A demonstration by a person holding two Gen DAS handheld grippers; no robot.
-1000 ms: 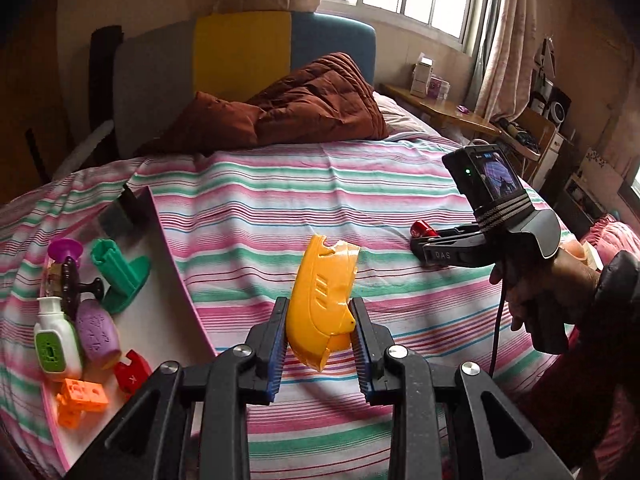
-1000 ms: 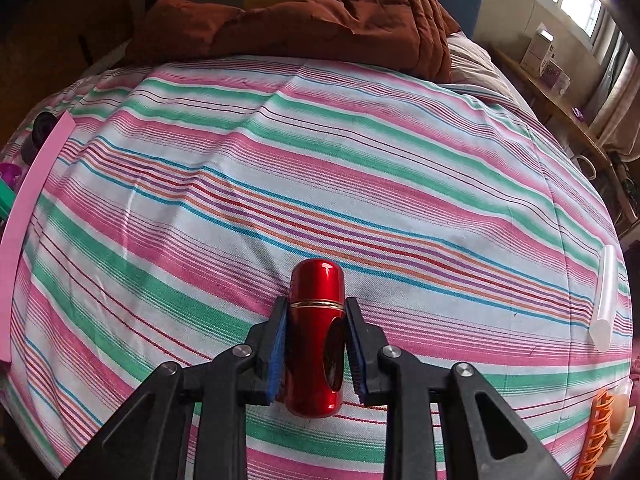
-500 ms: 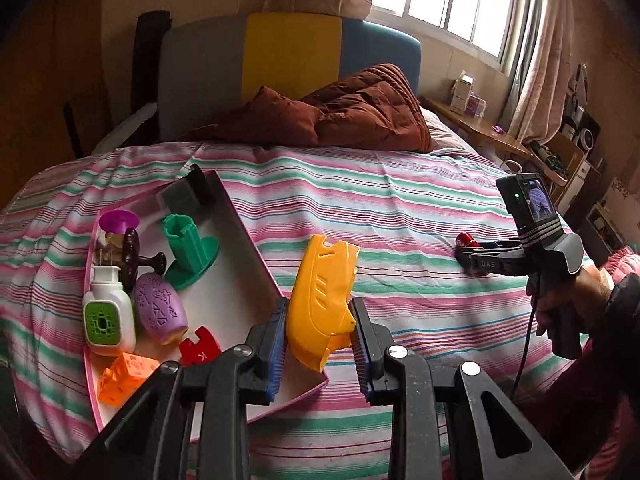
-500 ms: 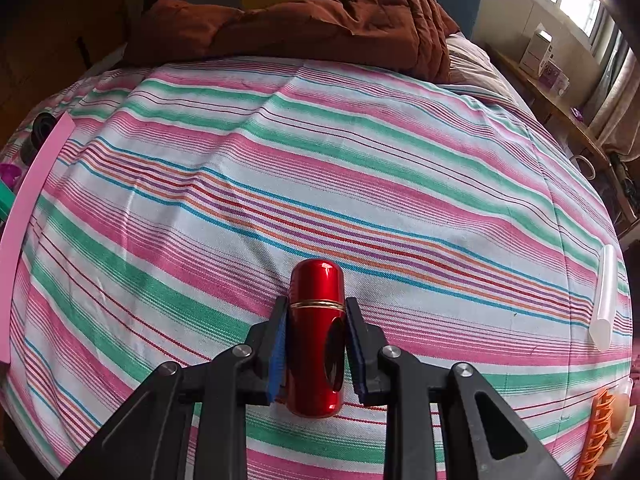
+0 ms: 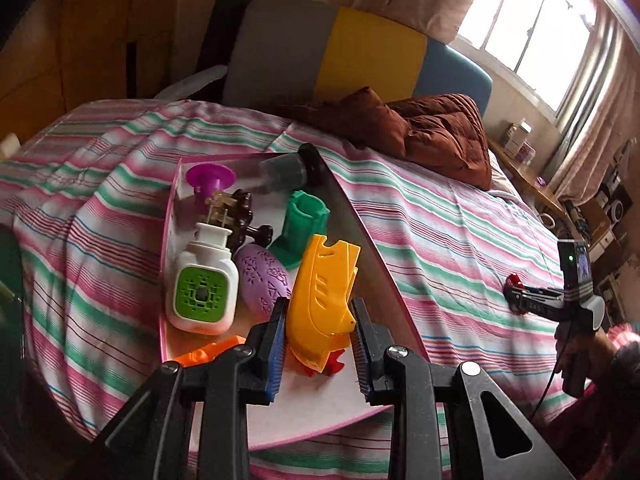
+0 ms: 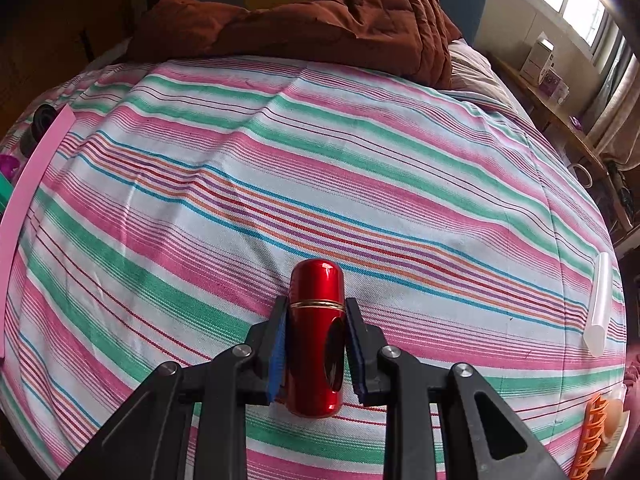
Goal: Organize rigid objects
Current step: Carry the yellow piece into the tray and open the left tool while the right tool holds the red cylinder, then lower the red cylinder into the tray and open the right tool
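My left gripper is shut on a yellow plastic shell and holds it above the near part of a pink-rimmed tray. In the tray lie a white and green bottle, a purple egg-shaped piece, a green holder, a purple funnel, an orange block and a small red piece. My right gripper is shut on a glossy red capsule just over the striped bedspread; the left wrist view shows that gripper at far right.
A brown quilt lies at the head of the bed. A translucent tube rests on the bedspread at right, and an orange ridged piece sits at the lower right edge. The tray's pink rim shows at the left.
My left gripper has carried the yellow shell leftward from over the bedspread to above the tray, rolling a little. The right gripper and red capsule have stayed put.
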